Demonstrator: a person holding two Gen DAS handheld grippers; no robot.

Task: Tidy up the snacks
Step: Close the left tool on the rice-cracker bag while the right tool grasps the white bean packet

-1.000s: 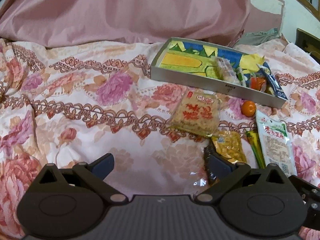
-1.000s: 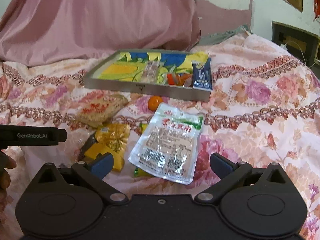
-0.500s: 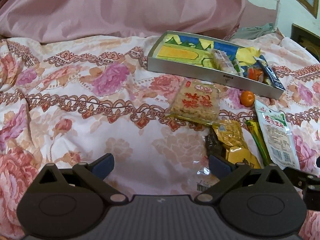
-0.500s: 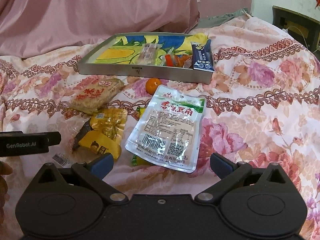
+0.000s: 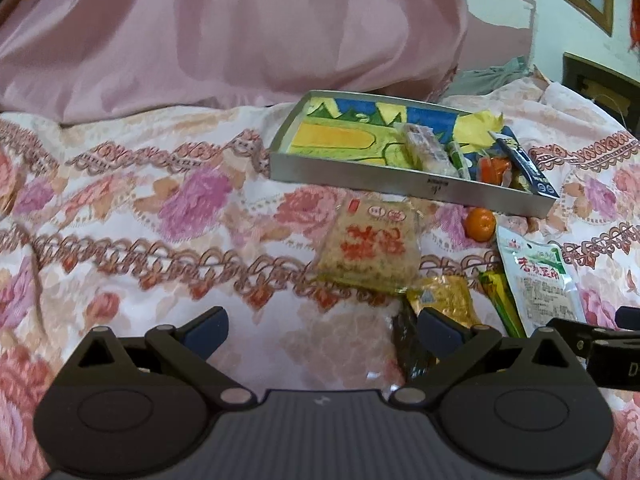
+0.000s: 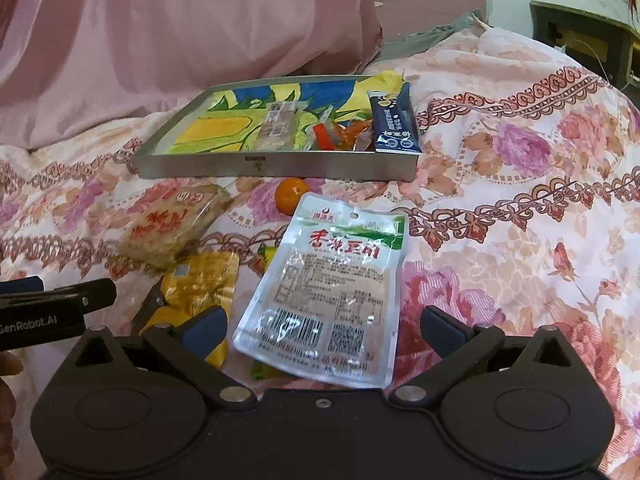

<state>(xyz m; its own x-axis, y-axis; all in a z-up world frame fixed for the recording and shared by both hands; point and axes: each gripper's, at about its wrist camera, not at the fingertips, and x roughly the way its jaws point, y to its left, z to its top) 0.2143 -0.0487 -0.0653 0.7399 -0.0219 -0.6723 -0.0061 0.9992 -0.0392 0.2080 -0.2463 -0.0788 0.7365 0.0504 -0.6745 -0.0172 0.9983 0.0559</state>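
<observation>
Left view: left gripper (image 5: 322, 326) spread wide, empty, low over the quilt (image 5: 132, 216). The clear wrapper (image 5: 348, 344) below looks slippery, so a pinch might snag fabric.

Right view: right gripper (image 6: 324, 326) open around the pouch (image 6: 328, 284), not touching. Tray (image 6: 280, 168) already holds a blue stick (image 6: 394, 122) and small packets; an orange (image 6: 292, 195) sits just outside.

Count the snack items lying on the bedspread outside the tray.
6, possibly more hidden: rice cracker pack, orange, silver tofu pouch, gold packet, yellow packet beside it, and a green packet mostly under the pouch.
</observation>
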